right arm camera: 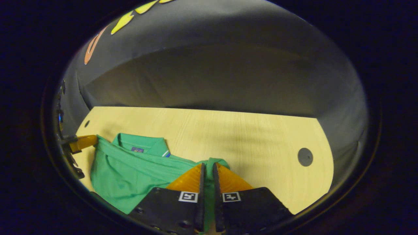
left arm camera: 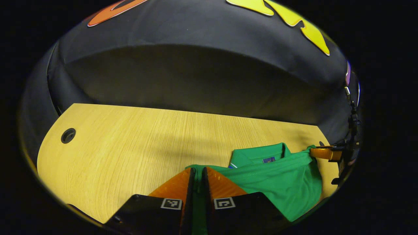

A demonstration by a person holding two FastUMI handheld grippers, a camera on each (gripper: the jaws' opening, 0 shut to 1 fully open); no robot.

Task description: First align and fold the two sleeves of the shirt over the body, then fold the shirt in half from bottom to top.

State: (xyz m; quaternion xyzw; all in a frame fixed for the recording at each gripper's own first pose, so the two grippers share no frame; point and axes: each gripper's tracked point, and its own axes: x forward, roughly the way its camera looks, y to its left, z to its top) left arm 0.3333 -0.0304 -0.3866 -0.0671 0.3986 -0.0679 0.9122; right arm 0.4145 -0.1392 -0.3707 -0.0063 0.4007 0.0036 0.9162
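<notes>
Left gripper view: my left gripper (left arm camera: 199,173) sits at 6 o'clock, fingers together w/ green cloth pinched between them. The shirt (left arm camera: 281,182) lies on the table (left arm camera: 130,147) toward 4 o'clock, collar (left arm camera: 258,155) at its far edge. At 3 o'clock the right gripper (left arm camera: 318,152) also has cloth bunched at its tip.

Right gripper view: right gripper (right arm camera: 207,171) at 6 o'clock, fingers clamped on a fold of shirt (right arm camera: 130,173) cloth. Shirt body spreads toward 8 o'clock; collar (right arm camera: 140,145) near the far side. Left gripper (right arm camera: 88,141) at 9 o'clock, touching the shirt's edge.

Assessment:
- Both grippers hold one edge of the shirt, one at each end; the edge is drawn up close behind the collar.
- I can't make out loose sleeves to either side, so I judge the sleeve folds prob. done, though cloth is too bunched to confirm.
- Held edge looks like the hem carried up to the collar, i.e. the bottom-to-top fold is near its end.
- Left to do, in my judgement: lay the edge down level w/ the shoulders, let go both sides, check alignment.

Table hole (left arm camera: 68,135) at 9 o'clock in left gripper view, well apart from the shirt.
</notes>
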